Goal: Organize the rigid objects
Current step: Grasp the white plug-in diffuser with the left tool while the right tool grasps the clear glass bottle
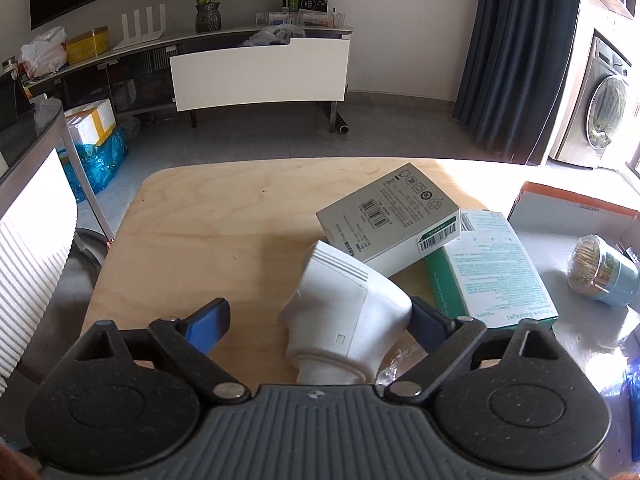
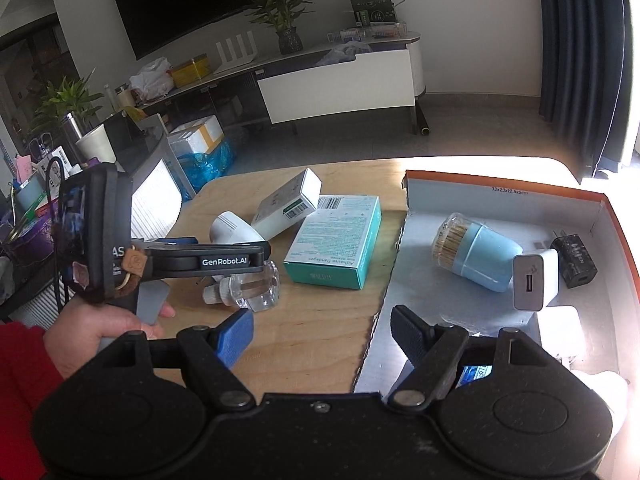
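Left gripper [image 1: 316, 320] sits lowest in the left wrist frame, fingers apart around the white device [image 1: 348, 312], whose base hides behind its body. Right gripper [image 2: 322, 336] gapes empty at lower centre, over the box [image 2: 500, 188] edge.

1. A pale plywood tabletop [image 2: 320, 332] with rounded corners — sunlit along its far edge.
2. Lying on it: a white, ribbed plastic device [image 1: 348, 316] on its side, a clear glass bottle [image 2: 256, 286] beside it, and a teal bandage box [image 2: 336, 236] lying flat.
3. A grey-white carton [image 1: 390, 220] rests tilted, propped on the teal box.
4. An orange-rimmed shallow cardboard box [image 2: 508, 184] sits at the tabletop's right end.
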`<state>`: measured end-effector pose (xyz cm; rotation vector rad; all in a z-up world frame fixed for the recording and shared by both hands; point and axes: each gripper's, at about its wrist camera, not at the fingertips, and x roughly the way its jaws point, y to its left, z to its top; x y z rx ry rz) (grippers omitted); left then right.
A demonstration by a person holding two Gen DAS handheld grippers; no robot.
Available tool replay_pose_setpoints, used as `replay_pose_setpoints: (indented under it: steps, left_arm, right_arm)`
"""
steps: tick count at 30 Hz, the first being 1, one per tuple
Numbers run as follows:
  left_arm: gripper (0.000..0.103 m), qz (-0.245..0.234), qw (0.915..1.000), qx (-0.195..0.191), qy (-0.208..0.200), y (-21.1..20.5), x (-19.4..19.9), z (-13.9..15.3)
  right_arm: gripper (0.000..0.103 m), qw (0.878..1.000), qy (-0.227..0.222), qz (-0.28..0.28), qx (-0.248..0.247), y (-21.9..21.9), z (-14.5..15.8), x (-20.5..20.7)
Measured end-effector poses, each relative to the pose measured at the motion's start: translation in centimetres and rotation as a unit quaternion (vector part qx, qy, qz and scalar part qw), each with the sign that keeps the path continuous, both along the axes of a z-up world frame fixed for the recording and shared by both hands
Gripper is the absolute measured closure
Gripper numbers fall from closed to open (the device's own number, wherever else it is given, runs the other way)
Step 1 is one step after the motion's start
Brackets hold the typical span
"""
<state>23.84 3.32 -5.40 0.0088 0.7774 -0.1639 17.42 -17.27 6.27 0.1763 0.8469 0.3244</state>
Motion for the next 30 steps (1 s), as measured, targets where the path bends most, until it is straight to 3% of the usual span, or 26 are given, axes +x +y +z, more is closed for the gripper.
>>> replay_pose_setpoints:
  steps: [2,8,10,18,30]
  left_arm:
    - [0.039,-0.004,1.0,-0.001,-0.008,0.3,-0.2,0.0]
    - [0.041,0.022,0.9993,-0.026,-0.012,2.4,-1.7,0.5]
    - [0.051,0.026,0.9991,-0.03,-0.014,3.2,-2.8,1.2]
    - [0.051,0.047,0.9976,-0.049,-0.015,5.7,-6.2,1.4]
    - [0.051,0.082,0.9919,-0.084,-0.046,7.8,-8.6,2.6]
  right_arm:
    - [0.014,1.0,0.003,0.004,0.001,0.4,-0.2,0.2]
    - [0.014,1.0,0.009,0.022,0.0,2.3,-0.8,1.2]
    - [0.012,0.999,0.014,0.04,0.003,3.4,-1.1,1.7]
    - [0.011,0.996,0.024,0.088,-0.01,8.8,-3.0,4.0]
    - [0.003,0.989,0.01,0.114,-0.091,12.6,-6.0,7.0]
